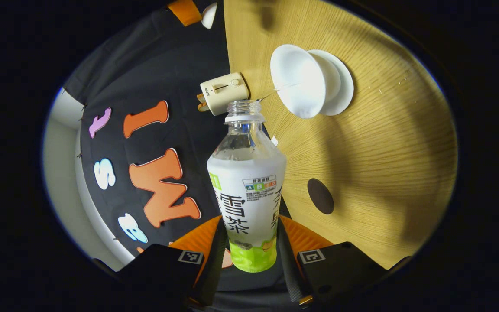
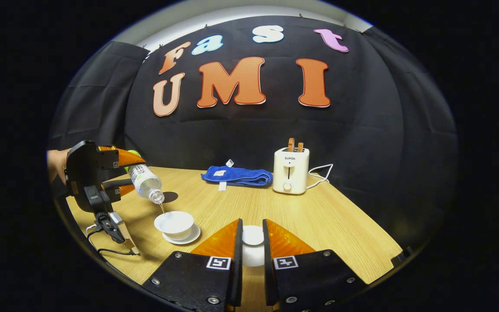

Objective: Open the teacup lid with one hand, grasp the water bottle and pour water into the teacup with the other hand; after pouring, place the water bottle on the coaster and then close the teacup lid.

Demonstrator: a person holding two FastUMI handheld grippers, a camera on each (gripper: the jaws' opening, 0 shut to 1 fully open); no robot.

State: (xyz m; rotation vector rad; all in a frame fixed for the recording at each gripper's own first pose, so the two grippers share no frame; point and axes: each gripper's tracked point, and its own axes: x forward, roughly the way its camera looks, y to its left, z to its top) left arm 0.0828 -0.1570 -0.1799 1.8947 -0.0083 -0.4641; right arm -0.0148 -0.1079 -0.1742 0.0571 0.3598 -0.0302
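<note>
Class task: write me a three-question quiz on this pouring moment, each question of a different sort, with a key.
1. True or false: the water bottle is tilted, and a thin stream runs from its mouth into the teacup.
2. What does the right gripper hold? A) the teacup lid B) the blue cloth C) the toaster
3. Fill in: the teacup stands on a white ____.

Key: 1 true; 2 A; 3 saucer. The left gripper has its jaws on the bottle's lower body.
</note>
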